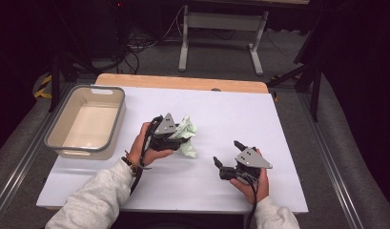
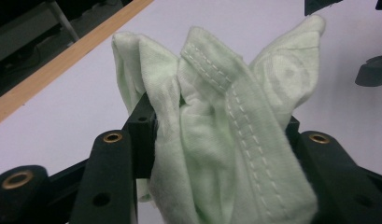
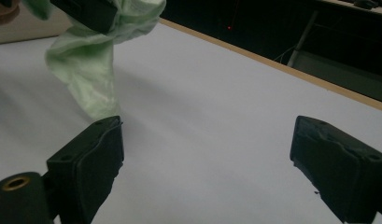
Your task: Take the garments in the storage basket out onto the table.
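**Left gripper holding bunched green cloth, right gripper open and empty**

High view: left gripper [image 1: 176, 136] sits mid-table on the white table cover [image 1: 230, 114], jaws clamped on a pale green cloth [image 1: 187, 136]. The cloth is bunched up at the jaws and its lower end hangs down to the cover just right of the left hand [image 1: 147, 145]. The right gripper [image 1: 227, 155] is well apart toward the near right, held in the right hand [image 1: 252, 183], jaws spread wide with nothing between them. A beige bin [image 1: 87, 121] with a grey rim stands at the table's left edge, well apart from the cloth; its inside looks bare. The wooden table edge [image 1: 183, 82] shows along the far side.

Left gripper view: cloth [image 2: 216, 140] wadded between the two black jaws, pressed on both sides, folds and a stitched hem sticking up above them. Jaws about half closed around the wad. White cover behind.

Right gripper view: both black jaws stand far apart over bare white cover, gripping nothing. The cloth [image 3: 86, 70] hangs at upper left from the left gripper [image 3: 93, 14], its tip close to the cover.
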`<state>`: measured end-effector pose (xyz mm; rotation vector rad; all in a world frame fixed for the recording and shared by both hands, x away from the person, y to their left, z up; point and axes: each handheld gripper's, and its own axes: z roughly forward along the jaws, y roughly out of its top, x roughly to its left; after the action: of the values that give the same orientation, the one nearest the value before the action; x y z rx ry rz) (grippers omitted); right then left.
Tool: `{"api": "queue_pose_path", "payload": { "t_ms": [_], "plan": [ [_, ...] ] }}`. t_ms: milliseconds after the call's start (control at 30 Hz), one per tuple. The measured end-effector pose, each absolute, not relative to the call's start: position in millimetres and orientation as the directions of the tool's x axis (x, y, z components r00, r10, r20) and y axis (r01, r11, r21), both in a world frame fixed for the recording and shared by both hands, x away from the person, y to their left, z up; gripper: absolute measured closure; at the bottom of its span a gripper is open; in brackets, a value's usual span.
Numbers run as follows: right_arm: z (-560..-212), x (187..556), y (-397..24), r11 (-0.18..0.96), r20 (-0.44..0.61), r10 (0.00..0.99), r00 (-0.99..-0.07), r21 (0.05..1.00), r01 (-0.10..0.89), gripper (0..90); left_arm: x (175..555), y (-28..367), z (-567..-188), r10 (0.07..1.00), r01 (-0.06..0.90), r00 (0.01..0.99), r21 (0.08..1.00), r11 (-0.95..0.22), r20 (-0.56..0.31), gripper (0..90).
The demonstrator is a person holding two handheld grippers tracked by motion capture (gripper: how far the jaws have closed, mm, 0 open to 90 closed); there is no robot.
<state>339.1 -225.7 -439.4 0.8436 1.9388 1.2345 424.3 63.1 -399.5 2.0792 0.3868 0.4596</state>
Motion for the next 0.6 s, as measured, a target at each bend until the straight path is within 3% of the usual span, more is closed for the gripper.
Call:
{"api": "queue_pose_path", "payload": {
  "t_ms": [300,600],
  "plan": [
    [-439.8,339.4,-225.3,0.343,-0.199,0.804,-0.560,0.925,0.165,10.0,428.5,52.4,-405.0,0.438,0.107,0.886,0.849,-0.518,0.155,46.6],
    [-439.7,339.2,-225.3,0.342,-0.198,0.803,-0.562,0.925,0.164,10.0,429.4,55.3,-404.8,0.437,0.111,0.888,0.856,-0.505,0.142,31.0]
  ]
}}
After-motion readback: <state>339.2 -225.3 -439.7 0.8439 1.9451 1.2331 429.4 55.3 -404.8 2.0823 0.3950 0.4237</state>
